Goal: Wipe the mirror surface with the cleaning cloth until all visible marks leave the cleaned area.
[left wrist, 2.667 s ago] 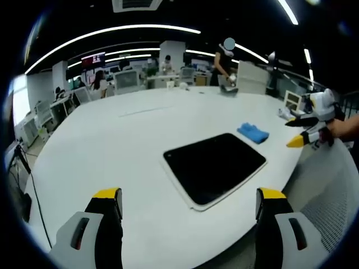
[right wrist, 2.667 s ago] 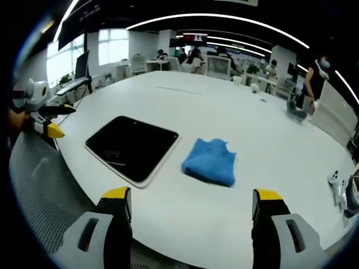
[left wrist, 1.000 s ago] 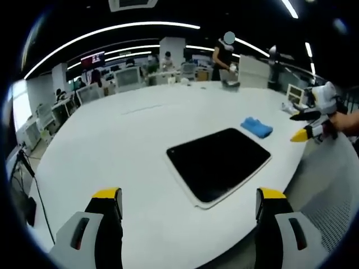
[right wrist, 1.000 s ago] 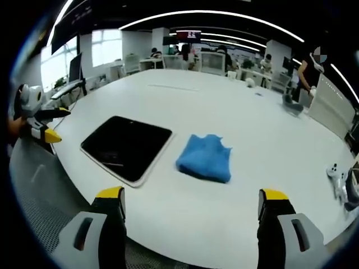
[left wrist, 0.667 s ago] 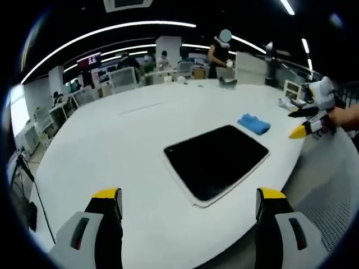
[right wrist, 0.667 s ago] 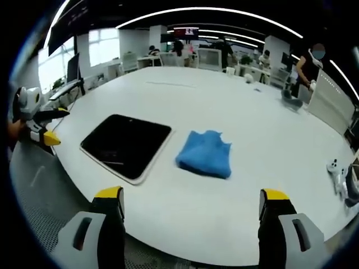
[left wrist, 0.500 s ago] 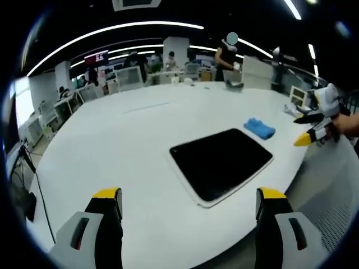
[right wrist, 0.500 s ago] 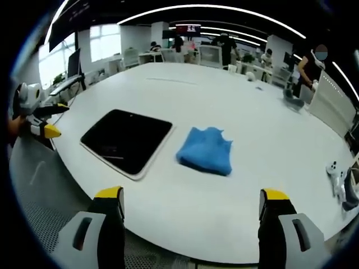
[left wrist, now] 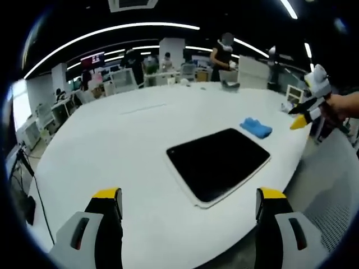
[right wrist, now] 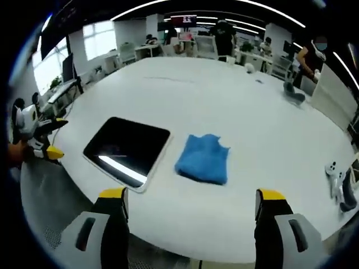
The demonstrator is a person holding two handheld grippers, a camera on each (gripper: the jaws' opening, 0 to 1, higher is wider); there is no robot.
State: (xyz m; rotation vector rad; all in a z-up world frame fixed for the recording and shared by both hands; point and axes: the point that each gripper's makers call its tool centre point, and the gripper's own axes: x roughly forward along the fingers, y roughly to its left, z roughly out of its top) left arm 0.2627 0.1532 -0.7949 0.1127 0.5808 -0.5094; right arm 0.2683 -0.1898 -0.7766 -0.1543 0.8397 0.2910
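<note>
Here's the mirror [left wrist: 218, 163], a dark slab with a pale rim, lying flat on the big white table [left wrist: 112, 145] near its edge. Just beside it sits the blue cleaning cloth [right wrist: 203, 159], crumpled, apart from the mirror and untouched. The left gripper [left wrist: 188, 224] hovers off the table edge with jaws spread wide, holding nothing. The right gripper [right wrist: 190, 224] hangs before the cloth, jaws likewise wide apart and empty.

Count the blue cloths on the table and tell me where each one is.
1. A single blue cloth lies crumpled on the white table just beside the dark mirror, apart from both open grippers.
</note>
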